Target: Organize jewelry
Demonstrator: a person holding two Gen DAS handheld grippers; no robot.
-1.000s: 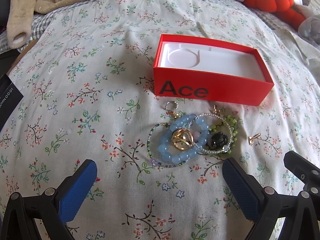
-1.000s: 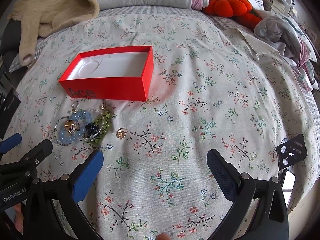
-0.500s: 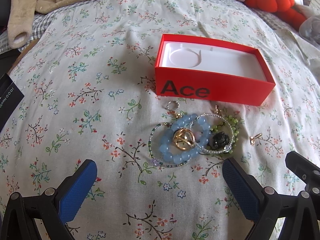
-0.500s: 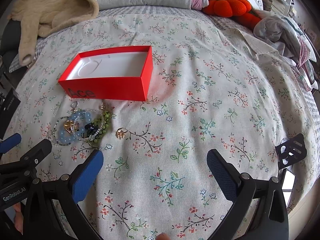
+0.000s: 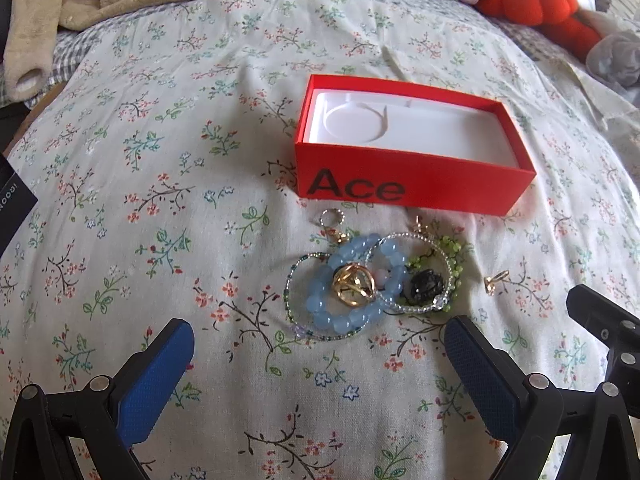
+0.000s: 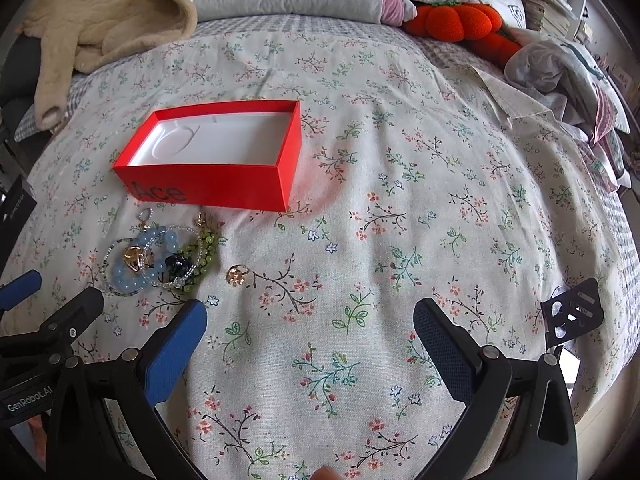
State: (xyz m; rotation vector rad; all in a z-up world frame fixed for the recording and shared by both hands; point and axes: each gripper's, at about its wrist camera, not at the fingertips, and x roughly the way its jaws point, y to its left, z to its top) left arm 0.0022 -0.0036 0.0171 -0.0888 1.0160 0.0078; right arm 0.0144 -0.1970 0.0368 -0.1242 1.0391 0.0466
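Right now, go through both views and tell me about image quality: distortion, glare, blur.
Left wrist view: sharp, with the bedspread bulging from fisheye bend and the red box evenly lit. Right wrist view: stronger barrel bend with dark corner vignetting, bright washout at the far right, jewelry pile small but legible.
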